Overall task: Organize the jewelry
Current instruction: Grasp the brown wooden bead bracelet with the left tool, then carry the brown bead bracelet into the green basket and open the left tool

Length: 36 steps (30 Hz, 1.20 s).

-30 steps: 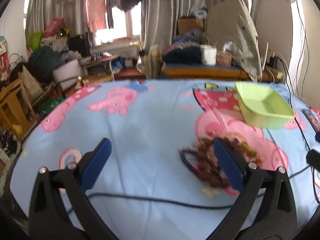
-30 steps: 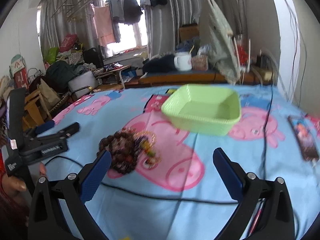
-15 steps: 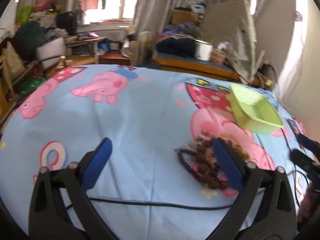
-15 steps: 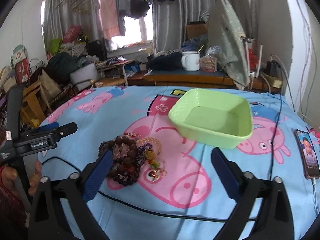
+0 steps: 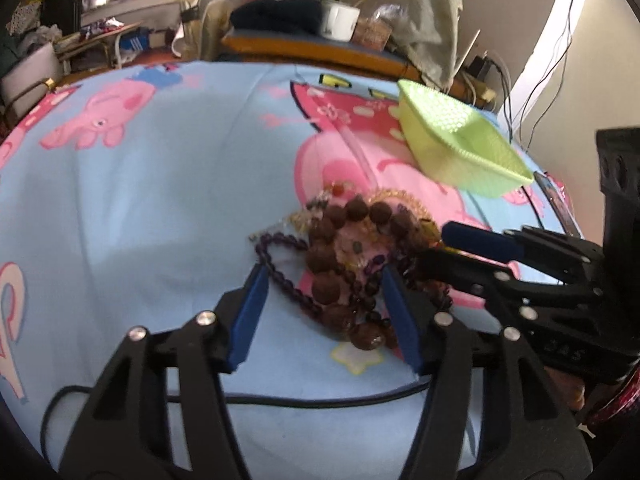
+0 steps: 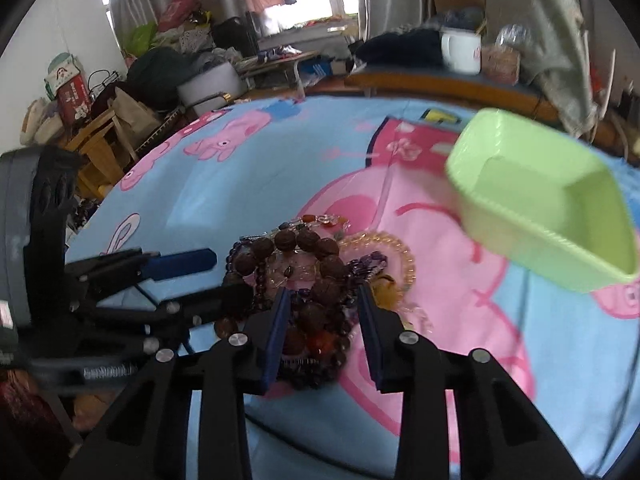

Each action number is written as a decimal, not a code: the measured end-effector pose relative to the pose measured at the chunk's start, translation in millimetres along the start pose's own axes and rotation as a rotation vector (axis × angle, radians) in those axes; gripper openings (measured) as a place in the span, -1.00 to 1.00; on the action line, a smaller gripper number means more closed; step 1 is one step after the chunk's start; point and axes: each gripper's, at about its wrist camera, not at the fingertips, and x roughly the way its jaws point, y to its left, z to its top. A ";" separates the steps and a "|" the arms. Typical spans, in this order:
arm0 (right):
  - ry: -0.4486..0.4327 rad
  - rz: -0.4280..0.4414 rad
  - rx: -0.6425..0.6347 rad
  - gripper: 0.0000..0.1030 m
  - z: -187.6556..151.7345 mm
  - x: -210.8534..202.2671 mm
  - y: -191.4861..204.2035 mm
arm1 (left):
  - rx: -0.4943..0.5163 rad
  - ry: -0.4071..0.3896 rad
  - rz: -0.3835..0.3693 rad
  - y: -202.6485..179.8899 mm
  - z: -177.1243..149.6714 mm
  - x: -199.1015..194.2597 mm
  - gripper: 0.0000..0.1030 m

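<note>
A heap of bead bracelets, brown, purple and amber, lies on the cartoon-print sheet; it also shows in the right wrist view. My left gripper is down over the heap's near left part, jaws partly closed with beads between them, not pinched. My right gripper straddles the heap from the other side, jaws also narrowed around brown beads. A light green basket sits empty beyond the heap, at the right in the right wrist view.
A black cable runs across the sheet in front of the left gripper. A phone lies past the basket. Clutter, a white mug and a bench stand behind the bed.
Both grippers have moved in and down onto the bead heap, and their jaws have narrowed from wide open to partly closed around the beads.
</note>
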 end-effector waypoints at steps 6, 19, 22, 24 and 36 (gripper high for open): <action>0.008 0.041 0.027 -1.00 -7.5 -5.2 -2.6 | -0.042 0.026 -0.028 2.8 -6.2 -1.8 -0.73; -0.324 -0.101 0.126 -1.00 14.6 -97.3 -91.8 | 0.192 -0.167 -0.153 -105.3 85.9 -14.4 -0.72; -0.300 -0.133 0.238 -1.00 28.2 -91.2 -143.2 | 0.196 -0.089 -0.203 -132.8 122.1 32.1 -0.72; -0.240 -0.123 0.320 -1.00 37.0 -76.8 -175.8 | 0.201 -0.022 -0.200 -147.4 137.6 65.4 -0.72; -0.005 -0.247 0.304 -1.00 103.1 -5.5 -247.4 | 0.212 0.138 -0.014 -157.5 201.1 181.9 -0.72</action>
